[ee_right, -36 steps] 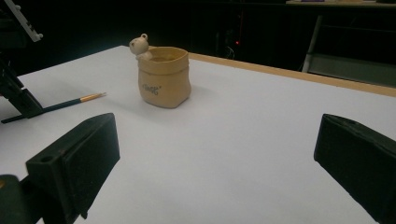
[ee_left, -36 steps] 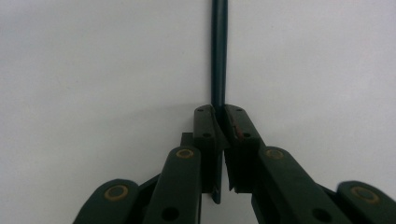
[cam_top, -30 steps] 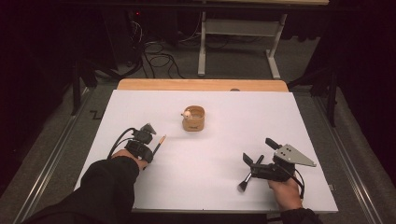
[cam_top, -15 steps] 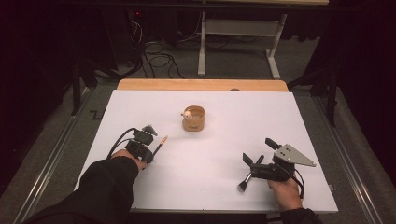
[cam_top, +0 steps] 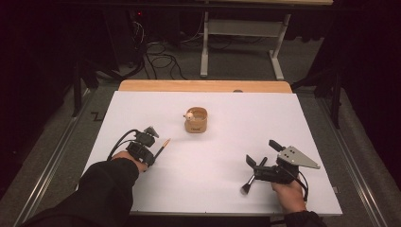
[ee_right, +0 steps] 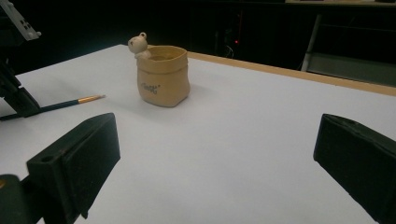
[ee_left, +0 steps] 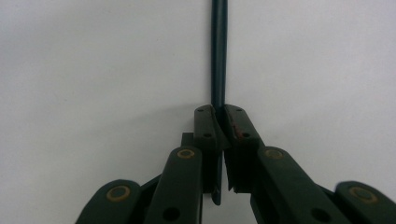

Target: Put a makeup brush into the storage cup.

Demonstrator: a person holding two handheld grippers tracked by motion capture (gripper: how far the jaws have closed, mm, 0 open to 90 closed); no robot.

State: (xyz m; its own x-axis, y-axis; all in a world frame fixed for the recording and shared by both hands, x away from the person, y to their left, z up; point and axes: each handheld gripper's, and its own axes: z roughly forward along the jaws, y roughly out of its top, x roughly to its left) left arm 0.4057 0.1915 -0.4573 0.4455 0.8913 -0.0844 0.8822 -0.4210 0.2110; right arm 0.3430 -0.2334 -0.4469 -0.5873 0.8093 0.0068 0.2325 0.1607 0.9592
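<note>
White tabletop (cam_top: 213, 161) spreads out under my cameras, with dark floor and a tangle of cables beyond its wooden far edge. My left gripper (cam_top: 150, 149) sits low at the left of the table, its jaws clamped tight on a thin dark brush (ee_left: 218, 56); in the left gripper view the handle runs straight up from between the pads, and from above I see its golden ferrule end poking out toward the middle of the table. My right gripper (cam_top: 251, 166) rests near the front right, jaws standing wide apart with nothing between them, and a second brush (cam_top: 249, 181) lies just beside it. A small tan pot (ee_right: 163, 77) with a little bear figure on its rim stands upright at the centre, well apart from both grippers.
</note>
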